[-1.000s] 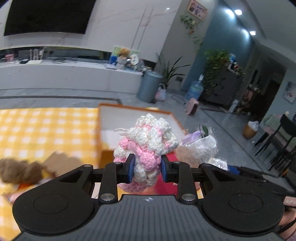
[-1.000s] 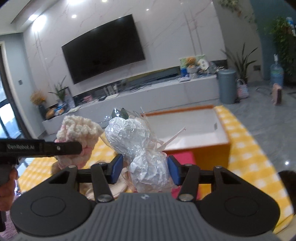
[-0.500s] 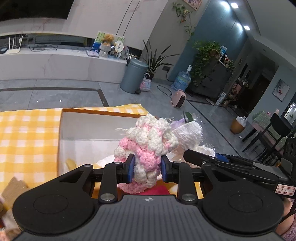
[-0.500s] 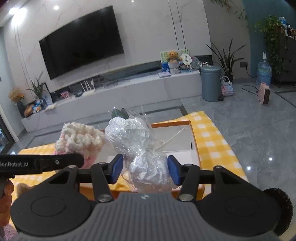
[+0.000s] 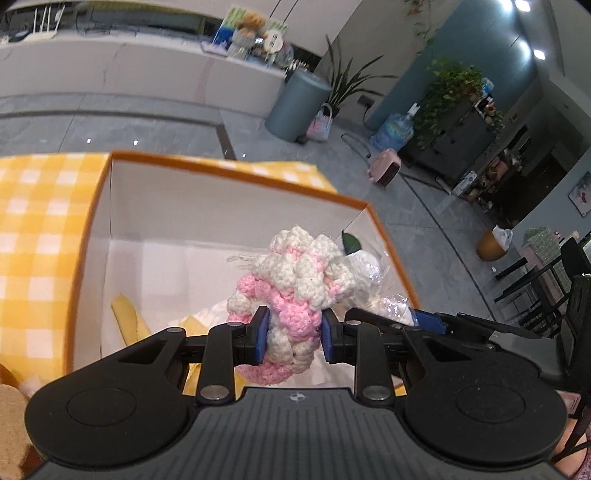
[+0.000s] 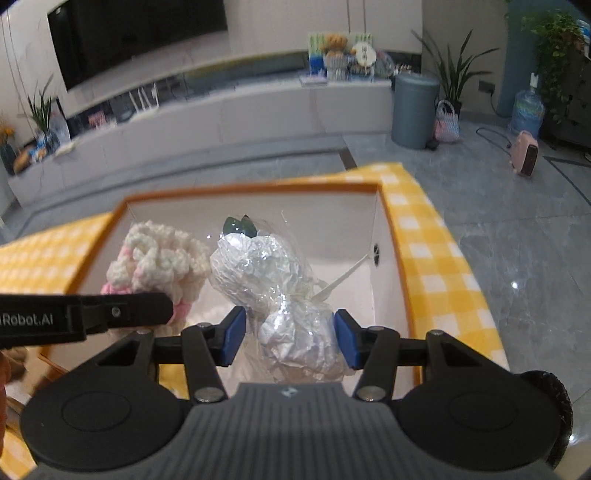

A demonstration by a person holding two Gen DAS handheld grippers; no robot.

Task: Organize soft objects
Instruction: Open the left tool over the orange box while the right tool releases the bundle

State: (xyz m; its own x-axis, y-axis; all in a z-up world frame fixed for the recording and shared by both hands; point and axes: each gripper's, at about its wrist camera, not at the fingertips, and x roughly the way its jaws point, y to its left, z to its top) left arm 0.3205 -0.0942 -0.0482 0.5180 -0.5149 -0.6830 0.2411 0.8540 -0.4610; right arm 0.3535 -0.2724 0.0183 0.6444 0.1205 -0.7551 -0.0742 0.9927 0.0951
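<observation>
The left tool [image 5: 291, 334] squeezes a pink and white yarn toy [image 5: 295, 284]. The right tool [image 6: 289, 339] squeezes a crinkly wrapped bundle [image 6: 280, 291]. Both hang over the orange box [image 6: 384, 206].

We see a long white low media console [image 6: 229, 110] against the pale marble wall. Above it hangs a black flat television [image 6: 136, 33]. Right of the console stands a grey cylindrical bin [image 6: 414, 105], then a leafy potted plant [image 6: 452, 74] and a blue water jug [image 6: 529, 107]. Before the console lies glossy grey tiled floor [image 6: 517, 240] catching ceiling spotlights [image 5: 539, 54].
</observation>
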